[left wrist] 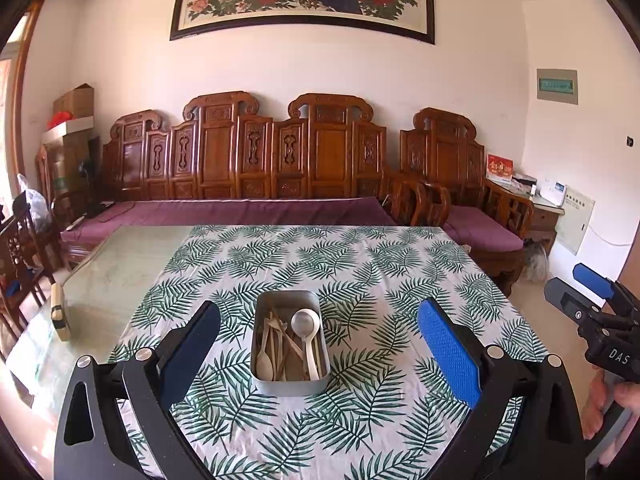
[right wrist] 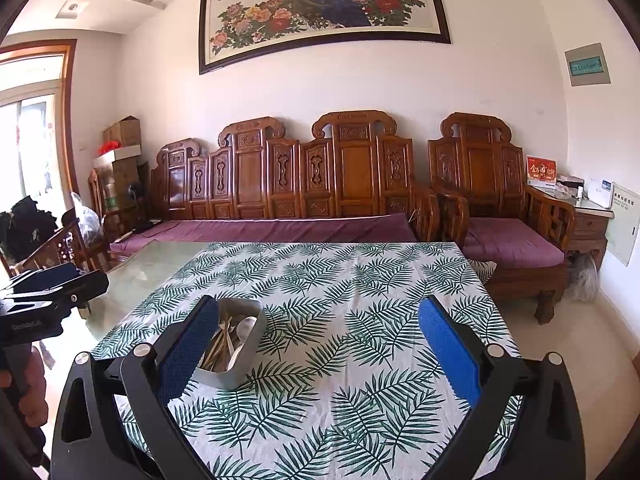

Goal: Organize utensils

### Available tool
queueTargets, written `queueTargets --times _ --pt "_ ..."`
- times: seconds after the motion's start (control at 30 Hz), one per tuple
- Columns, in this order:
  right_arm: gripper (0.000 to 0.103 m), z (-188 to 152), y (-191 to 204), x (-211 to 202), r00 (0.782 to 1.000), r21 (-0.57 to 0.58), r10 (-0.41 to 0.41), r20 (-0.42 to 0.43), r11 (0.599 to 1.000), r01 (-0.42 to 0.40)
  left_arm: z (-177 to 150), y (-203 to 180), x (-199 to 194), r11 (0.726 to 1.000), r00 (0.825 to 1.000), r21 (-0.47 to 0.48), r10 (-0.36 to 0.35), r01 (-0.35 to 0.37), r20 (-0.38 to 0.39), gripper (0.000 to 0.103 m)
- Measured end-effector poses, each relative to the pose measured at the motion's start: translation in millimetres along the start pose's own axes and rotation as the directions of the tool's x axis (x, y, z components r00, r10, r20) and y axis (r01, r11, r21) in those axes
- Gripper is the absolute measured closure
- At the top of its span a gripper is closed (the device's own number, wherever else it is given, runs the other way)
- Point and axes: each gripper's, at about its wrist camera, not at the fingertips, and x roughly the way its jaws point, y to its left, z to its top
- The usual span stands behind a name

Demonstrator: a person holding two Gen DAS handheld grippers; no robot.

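Metal tin point(left wrist: 291, 380), pale wooden utensils point(left wrist: 280, 344) inside, white ladle point(left wrist: 306, 326)

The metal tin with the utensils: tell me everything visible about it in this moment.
The metal tin is a grey, rectangular, open-topped container with rounded corners and a dull metallic look. It sits flat on the leaf-print tablecloth, long side running away from the left camera. Inside lie several pale wooden-looking utensils, jumbled lengthwise, and a white ladle-style spoon, bowl up at the far end. Nothing grips it: the left tongs stand open to either side without touching, and the right tongs are open beside it.
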Motion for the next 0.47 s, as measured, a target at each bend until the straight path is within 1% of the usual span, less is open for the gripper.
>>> queueTargets --times 0.47 --pt "0.003 -1.0 1.8 -0.6 1.000 0.000 0.002 -0.002 1.000 -0.002 3.1 0.8 -1.5 1.000 1.000 -0.005 0.001 -0.001 0.000 0.008"
